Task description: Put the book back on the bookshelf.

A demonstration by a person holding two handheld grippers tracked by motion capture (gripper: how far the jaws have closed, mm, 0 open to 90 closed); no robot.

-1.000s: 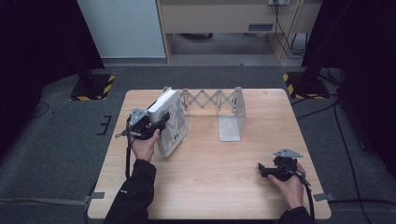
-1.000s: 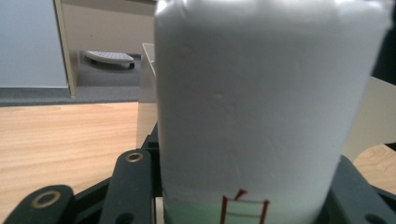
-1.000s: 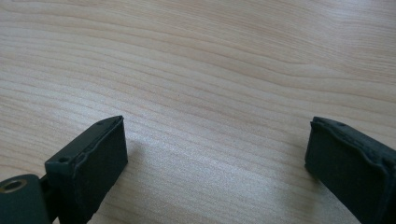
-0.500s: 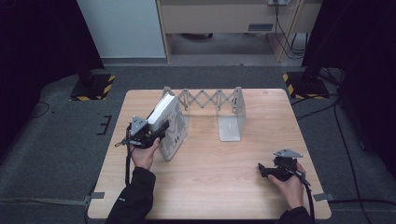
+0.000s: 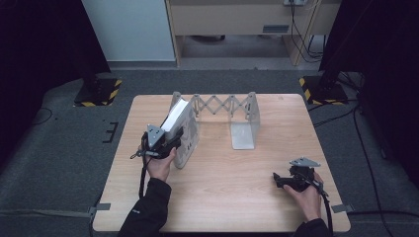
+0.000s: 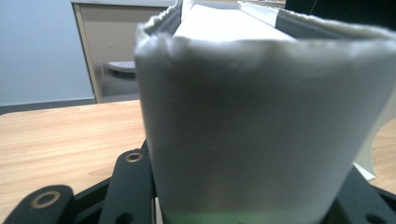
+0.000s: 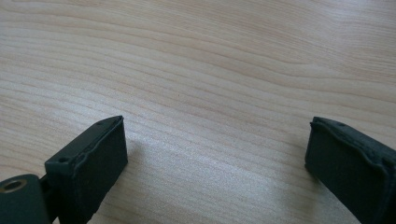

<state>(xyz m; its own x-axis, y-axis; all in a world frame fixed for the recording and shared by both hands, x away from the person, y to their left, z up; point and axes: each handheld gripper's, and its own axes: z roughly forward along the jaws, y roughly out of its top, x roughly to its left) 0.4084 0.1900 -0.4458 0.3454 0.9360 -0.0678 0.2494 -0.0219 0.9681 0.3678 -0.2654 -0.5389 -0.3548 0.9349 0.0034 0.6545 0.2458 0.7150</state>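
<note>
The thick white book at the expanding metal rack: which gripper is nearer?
Left. The left gripper is clamped on the white book; the right gripper rests apart, near the table's front right.

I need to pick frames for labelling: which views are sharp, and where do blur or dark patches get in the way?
High view: table evenly lit and fairly sharp, surroundings very dark. Left gripper view: the book is so close that it blurs, with a green tinge at the bottom. Right gripper view: wood grain crisp, soft shadows beside the open jaws.
</note>
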